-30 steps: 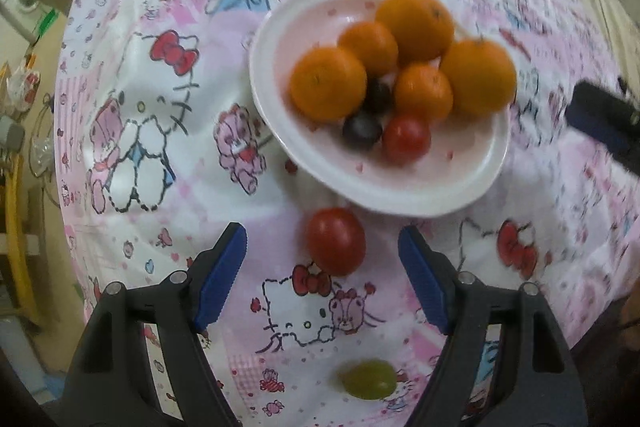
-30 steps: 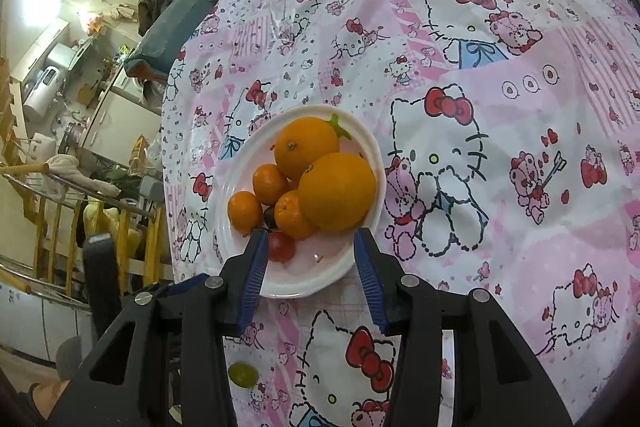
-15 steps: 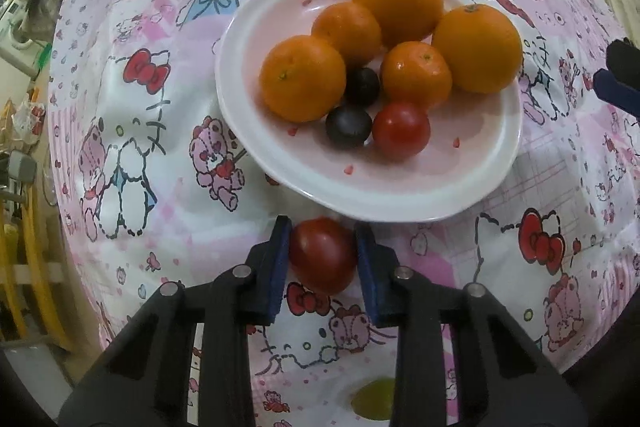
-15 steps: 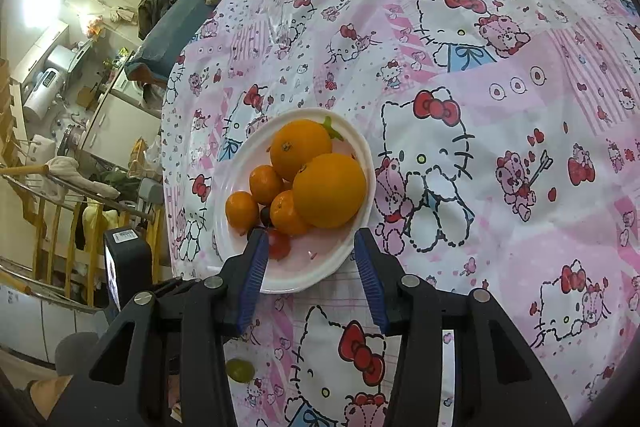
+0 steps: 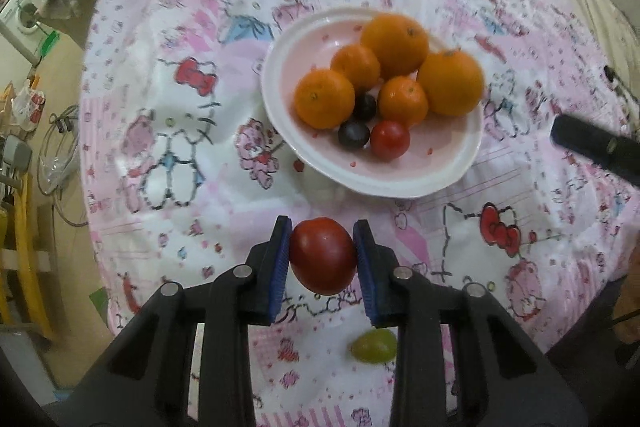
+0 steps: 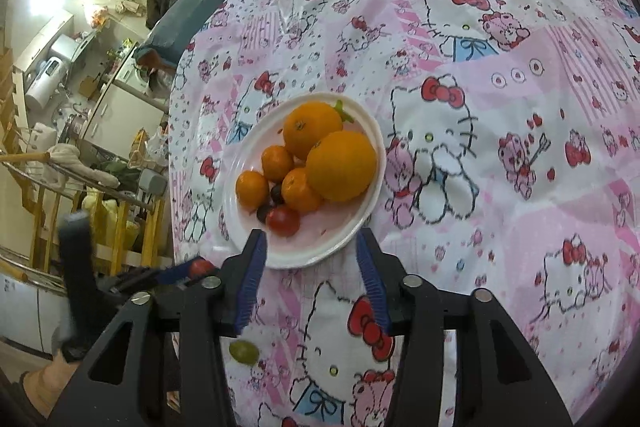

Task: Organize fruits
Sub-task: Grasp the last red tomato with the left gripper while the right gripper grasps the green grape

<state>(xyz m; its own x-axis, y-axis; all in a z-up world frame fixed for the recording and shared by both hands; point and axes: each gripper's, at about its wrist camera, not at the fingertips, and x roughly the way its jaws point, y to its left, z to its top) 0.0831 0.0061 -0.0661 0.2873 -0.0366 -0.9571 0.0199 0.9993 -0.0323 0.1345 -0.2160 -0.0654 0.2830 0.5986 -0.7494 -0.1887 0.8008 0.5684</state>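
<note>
The left gripper (image 5: 322,255) has its blue-padded fingers (image 5: 280,263) pressed against both sides of a red tomato (image 5: 323,255), gripping it. In the right wrist view only a sliver of this tomato (image 6: 201,267) shows, at 9 o'clock from the right gripper, mostly hidden by the black frame; whether it hangs clear of the pink cartoon tablecloth (image 5: 168,131) cannot be told for sure.

The right gripper (image 6: 316,279) has its fingers (image 6: 250,283) spread wide with nothing between them, hovering just at the near edge of the white plate (image 6: 312,255).

At 12 o'clock from the held tomato, in the left wrist view, the plate (image 5: 440,179) carries five oranges (image 5: 394,45), two dark grapes (image 5: 354,135) and a small red cherry tomato (image 5: 390,140) that touches one grape. The dark grapes are partly hidden behind the oranges in the right wrist view.

At 5 o'clock from the held tomato, a green grape (image 5: 374,345) lies on the cloth, partly covered by the gripper's right finger; the same grape (image 6: 243,351) is also half hidden under the right gripper's left finger.

At 3 o'clock in the left view a black bar (image 5: 592,147) enters, cut off by the frame edge and blurred.
</note>
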